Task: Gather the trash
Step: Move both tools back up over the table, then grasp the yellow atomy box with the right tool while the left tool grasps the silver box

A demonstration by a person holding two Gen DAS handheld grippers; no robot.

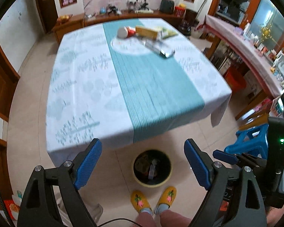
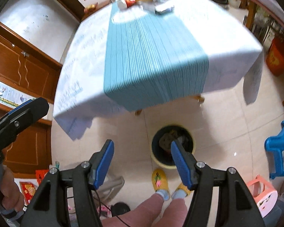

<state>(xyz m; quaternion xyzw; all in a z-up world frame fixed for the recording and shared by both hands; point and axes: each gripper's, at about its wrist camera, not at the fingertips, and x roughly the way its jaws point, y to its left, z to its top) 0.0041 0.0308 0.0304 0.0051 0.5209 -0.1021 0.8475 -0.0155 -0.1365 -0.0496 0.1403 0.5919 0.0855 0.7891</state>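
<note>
Trash lies in a pile at the far end of the table: a red and white cup (image 1: 126,32), a yellow box (image 1: 146,31), a green wrapper (image 1: 167,33) and a silvery packet (image 1: 165,52). The right wrist view shows the same pile (image 2: 142,1), blurred. A yellow-rimmed bin (image 1: 151,167) (image 2: 173,145) with dark contents stands on the floor at the table's near edge. My left gripper (image 1: 142,142) is open and empty, high above the bin. My right gripper (image 2: 142,143) is open and empty beside it. One right finger (image 1: 224,156) shows in the left wrist view.
The table (image 1: 81,87) wears a white cloth with a teal runner. A person's feet in yellow slippers (image 1: 153,198) stand behind the bin. A blue stool (image 2: 280,151) and a pink stool (image 2: 263,194) are on the right, with an orange bucket (image 1: 235,79) beyond and wooden cabinets (image 2: 19,66) on the left.
</note>
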